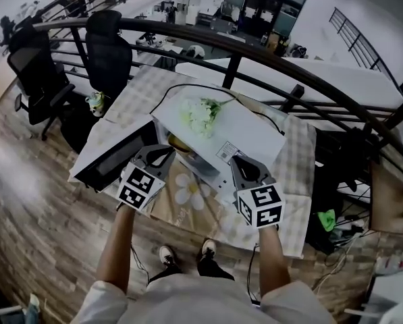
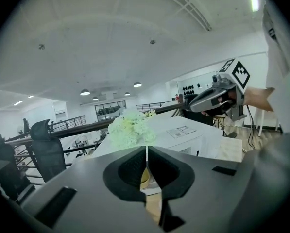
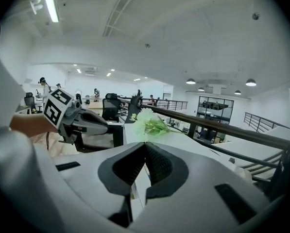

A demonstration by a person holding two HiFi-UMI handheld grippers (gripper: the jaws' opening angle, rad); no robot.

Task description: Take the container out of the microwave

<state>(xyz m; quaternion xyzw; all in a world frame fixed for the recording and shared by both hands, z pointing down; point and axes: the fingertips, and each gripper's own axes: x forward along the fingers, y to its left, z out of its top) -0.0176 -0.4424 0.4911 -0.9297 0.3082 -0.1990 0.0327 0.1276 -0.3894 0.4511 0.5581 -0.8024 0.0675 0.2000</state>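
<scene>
A white microwave (image 1: pixel 245 130) stands on the table with its dark door (image 1: pixel 113 160) swung open to the left. Inside its opening a yellowish container (image 1: pixel 177 142) shows; in the left gripper view a sliver of the container (image 2: pixel 144 177) appears behind the jaws. My left gripper (image 1: pixel 162 155) is shut and empty, just in front of the opening. My right gripper (image 1: pixel 242 164) hangs at the microwave's front right corner, jaws together with nothing between them. Each gripper view shows the other gripper: right gripper (image 2: pixel 217 98), left gripper (image 3: pixel 81 120).
A bunch of pale green flowers (image 1: pixel 200 113) lies on top of the microwave, with a black cable (image 1: pixel 187 86) looping behind. A dark railing (image 1: pixel 269 69) runs behind the checked table (image 1: pixel 292 174). Office chairs (image 1: pixel 106 52) stand at the left.
</scene>
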